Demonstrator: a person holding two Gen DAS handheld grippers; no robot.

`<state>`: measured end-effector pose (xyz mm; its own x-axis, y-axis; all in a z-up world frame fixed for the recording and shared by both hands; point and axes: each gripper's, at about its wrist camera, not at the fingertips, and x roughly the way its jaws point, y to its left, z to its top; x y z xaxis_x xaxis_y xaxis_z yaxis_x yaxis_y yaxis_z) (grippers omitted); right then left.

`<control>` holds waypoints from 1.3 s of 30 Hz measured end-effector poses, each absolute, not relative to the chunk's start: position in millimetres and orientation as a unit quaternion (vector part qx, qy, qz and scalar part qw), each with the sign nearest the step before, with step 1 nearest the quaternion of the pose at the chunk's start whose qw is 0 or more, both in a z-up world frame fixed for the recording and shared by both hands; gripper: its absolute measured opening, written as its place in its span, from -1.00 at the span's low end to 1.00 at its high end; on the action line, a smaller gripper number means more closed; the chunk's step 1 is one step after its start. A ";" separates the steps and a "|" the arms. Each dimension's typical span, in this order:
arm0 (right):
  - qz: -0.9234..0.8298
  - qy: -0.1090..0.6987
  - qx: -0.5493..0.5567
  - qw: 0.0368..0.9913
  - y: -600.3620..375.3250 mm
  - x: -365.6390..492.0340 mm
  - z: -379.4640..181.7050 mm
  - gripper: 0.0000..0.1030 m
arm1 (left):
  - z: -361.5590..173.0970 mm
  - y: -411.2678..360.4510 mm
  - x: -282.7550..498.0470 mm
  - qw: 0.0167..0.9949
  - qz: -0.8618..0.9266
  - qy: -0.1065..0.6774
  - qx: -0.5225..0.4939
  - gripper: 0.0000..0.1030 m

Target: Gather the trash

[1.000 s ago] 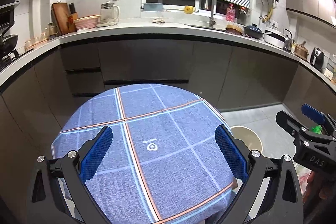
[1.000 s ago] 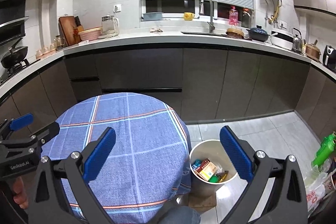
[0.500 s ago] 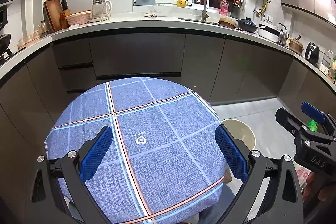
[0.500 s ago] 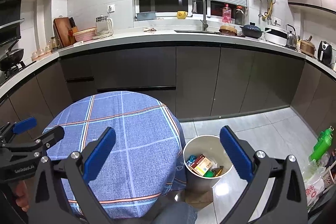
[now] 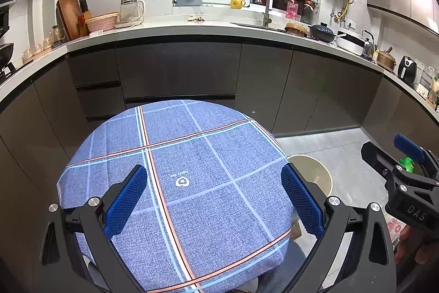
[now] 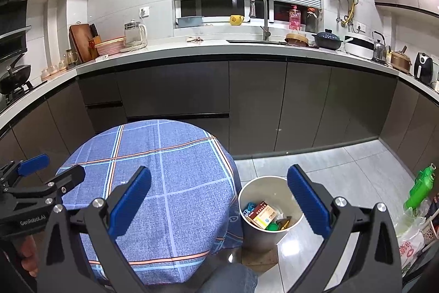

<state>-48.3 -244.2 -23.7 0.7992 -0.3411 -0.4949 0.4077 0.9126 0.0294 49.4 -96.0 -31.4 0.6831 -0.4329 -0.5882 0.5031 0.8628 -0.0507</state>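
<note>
Tablecloth [image 5: 192, 183] on round table bare, printed "happy day". Left hand-held gripper [image 5: 214, 199] and right hand-held gripper [image 6: 219, 199] both spread wide, empty. Bin [image 6: 247, 227] beside table edge holds cartons; open floor [image 6: 329, 164] right.

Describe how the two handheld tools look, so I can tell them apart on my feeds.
Both are black angular frames with silver bolts and blue textured finger pads. The left tool carries white "GenRobot.AI" lettering on its body, seen from the right wrist camera. The right tool shows "DAS" lettering from the left camera.
</note>
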 end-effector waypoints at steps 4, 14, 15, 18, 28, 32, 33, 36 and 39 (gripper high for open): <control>-0.198 0.247 0.067 0.946 -244.3 -48.5 -23.8 0.93 | -31.2 -96.1 49.0 0.916 -0.255 0.305 0.058 0.83; -0.198 0.247 0.068 0.946 -244.4 -48.6 -23.8 0.93 | -32.3 -97.9 50.3 0.915 -0.258 0.306 0.056 0.83; -0.198 0.247 0.067 0.946 -244.3 -48.6 -23.8 0.93 | -32.3 -98.1 51.2 0.915 -0.259 0.305 0.056 0.83; -0.198 0.248 0.068 0.946 -244.5 -48.5 -23.8 0.93 | -33.0 -98.4 51.2 0.915 -0.259 0.305 0.057 0.83; -0.199 0.247 0.068 0.946 -243.4 -49.3 -23.0 0.93 | -32.8 -99.3 50.9 0.914 -0.261 0.305 0.056 0.83; -0.200 0.248 0.068 0.945 -242.7 -49.3 -22.8 0.93 | -32.4 -99.6 51.5 0.914 -0.262 0.305 0.055 0.83; -0.200 0.248 0.068 0.945 -242.8 -49.2 -22.8 0.93 | -32.2 -98.9 52.2 0.914 -0.262 0.305 0.055 0.83; -0.200 0.248 0.068 0.946 -242.9 -49.1 -22.9 0.93 | -32.2 -99.5 52.2 0.914 -0.263 0.305 0.055 0.83; -0.200 0.248 0.067 0.946 -242.3 -49.7 -23.2 0.93 | -32.0 -99.2 52.0 0.913 -0.264 0.305 0.055 0.83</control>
<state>-49.6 -242.3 -23.2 0.7971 -0.3442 -0.4961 0.4111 0.9111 0.0284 52.0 -99.2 -32.0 0.6744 -0.4491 -0.5861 0.5162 0.8543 -0.0606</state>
